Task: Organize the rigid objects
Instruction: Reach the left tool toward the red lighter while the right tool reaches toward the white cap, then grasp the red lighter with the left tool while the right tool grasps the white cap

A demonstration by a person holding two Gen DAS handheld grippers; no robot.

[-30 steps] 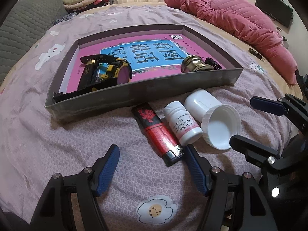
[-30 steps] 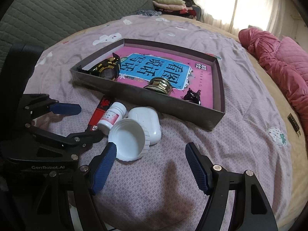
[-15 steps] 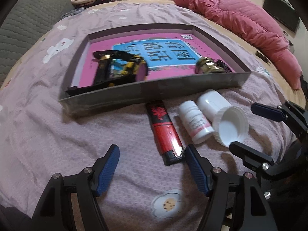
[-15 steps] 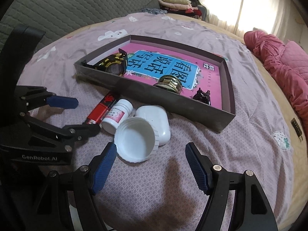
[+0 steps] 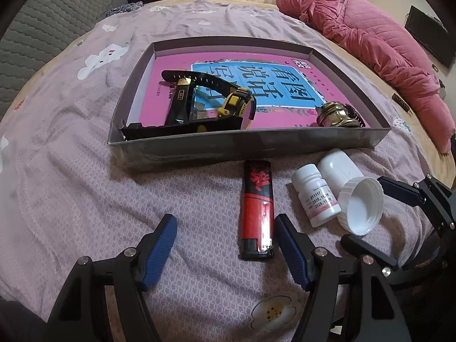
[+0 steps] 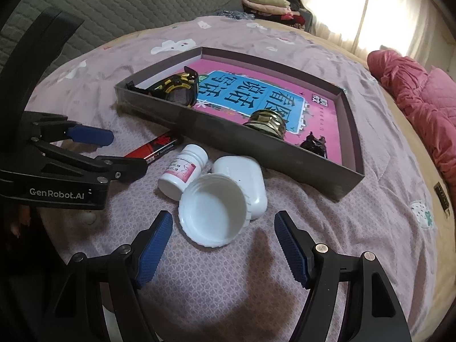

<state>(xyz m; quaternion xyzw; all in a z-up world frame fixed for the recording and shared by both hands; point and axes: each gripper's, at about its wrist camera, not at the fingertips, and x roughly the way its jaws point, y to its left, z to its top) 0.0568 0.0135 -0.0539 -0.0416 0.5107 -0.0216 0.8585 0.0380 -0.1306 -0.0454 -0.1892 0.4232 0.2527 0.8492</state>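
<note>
Both grippers hover low over the bedspread (image 5: 71, 171), jaws wide apart, nothing held.

Left gripper (image 5: 225, 245): lighter (image 5: 257, 208) lies flat between its blue pads, close to the right pad (image 5: 290, 252), far end pointing at the tray (image 5: 250, 145) wall and just short of it. Right gripper (image 6: 223, 242): big white cap (image 6: 212, 209) sits open side up just ahead, between the pads, not touched.

Loose items on the bedspread, in front of the tray's near wall: lighter, small pill bottle (image 5: 316, 196) on its side w/ label up, white case (image 6: 245, 182) beside it, cap leaning against both the case and the bottle.

In the tray: pink/blue book (image 5: 265, 85) flat on the floor; watch (image 5: 199, 105) w/ yellow-black body at the left end, strap stretched along the near wall; brass round piece (image 5: 335, 116) at the right end, small black item (image 6: 315, 144) next to it, can't tell what it is.

Beyond: pink quilt (image 5: 379, 40) to the right, folded clothes (image 6: 268, 4) by the window, grey headboard (image 6: 128, 2) on the left.
</note>
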